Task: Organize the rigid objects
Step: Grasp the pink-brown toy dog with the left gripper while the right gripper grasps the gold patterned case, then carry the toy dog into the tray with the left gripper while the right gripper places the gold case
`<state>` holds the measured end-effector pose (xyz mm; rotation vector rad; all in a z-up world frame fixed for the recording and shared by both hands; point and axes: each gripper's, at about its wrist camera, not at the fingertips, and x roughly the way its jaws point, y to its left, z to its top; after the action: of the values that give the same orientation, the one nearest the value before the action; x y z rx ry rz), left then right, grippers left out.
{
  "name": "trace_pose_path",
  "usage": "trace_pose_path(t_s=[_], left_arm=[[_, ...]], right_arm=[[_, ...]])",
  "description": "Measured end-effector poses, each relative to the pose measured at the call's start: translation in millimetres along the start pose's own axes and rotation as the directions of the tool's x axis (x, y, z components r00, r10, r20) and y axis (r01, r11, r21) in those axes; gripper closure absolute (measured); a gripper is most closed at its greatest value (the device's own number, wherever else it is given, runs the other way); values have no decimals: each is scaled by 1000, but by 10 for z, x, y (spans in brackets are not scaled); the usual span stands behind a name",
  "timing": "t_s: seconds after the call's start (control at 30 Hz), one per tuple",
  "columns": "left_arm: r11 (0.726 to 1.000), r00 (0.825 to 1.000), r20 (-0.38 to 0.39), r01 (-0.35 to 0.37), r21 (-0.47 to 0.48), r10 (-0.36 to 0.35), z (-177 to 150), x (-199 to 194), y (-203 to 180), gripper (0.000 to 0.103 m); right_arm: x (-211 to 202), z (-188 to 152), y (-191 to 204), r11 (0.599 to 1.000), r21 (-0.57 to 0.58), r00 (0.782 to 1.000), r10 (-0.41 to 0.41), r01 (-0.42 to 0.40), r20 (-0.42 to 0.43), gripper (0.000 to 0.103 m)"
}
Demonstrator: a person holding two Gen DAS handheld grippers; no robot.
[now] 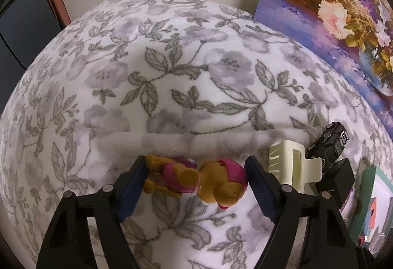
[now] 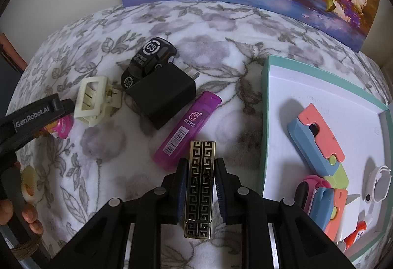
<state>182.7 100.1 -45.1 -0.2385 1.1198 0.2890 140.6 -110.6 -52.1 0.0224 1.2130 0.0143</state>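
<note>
- While the left gripper (image 1: pixel 196 179) stands open around the brown-and-magenta plastic dog figurine (image 1: pixel 194 179), neither pad visibly presses it.
- The right gripper (image 2: pixel 200 185) clamps the black-and-gold key-patterned metal lighter (image 2: pixel 200 185) lying on the floral fleece blanket (image 2: pixel 103 146).
- The teal-rimmed white cardboard tray (image 2: pixel 264 121) sits at three o'clock from the lighter.
- A translucent purple plastic lighter (image 2: pixel 188 126) lies at eleven o'clock.

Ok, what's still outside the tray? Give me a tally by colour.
Black: 2 (toy car, charger plug)
Cream: 1 (hair clip)
Purple: 1 (plastic lighter)
Gold and black: 1 (patterned lighter, in the right claw)
Brown and pink: 1 (toy figure)
Total: 6
</note>
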Motion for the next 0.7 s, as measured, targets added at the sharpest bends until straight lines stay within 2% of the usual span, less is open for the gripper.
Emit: trace_pose_path(t_s=[0.13,0.3,0.5,0.7], left_arm=[[999,1000,0,31,-9,-31,1,-31,22,23],[999,1000,6,26,34,-26,-15,-155,-63,23],[997,1000,24,16,70,-17,-57,-441,-128,25],[996,998,32,58,68,-60,-153,-738,-229,25]], right_arm=[[-4,-3,-5,1000,3,1000,5,-5,0,80],[-22,-23,-6,1000,0,1000,8,-8,-8,81],[-69,-103,-46,999,26,999,43,-43,-26,81],[-252,-220,-70,996,46,997,74,-73,-30,81]])
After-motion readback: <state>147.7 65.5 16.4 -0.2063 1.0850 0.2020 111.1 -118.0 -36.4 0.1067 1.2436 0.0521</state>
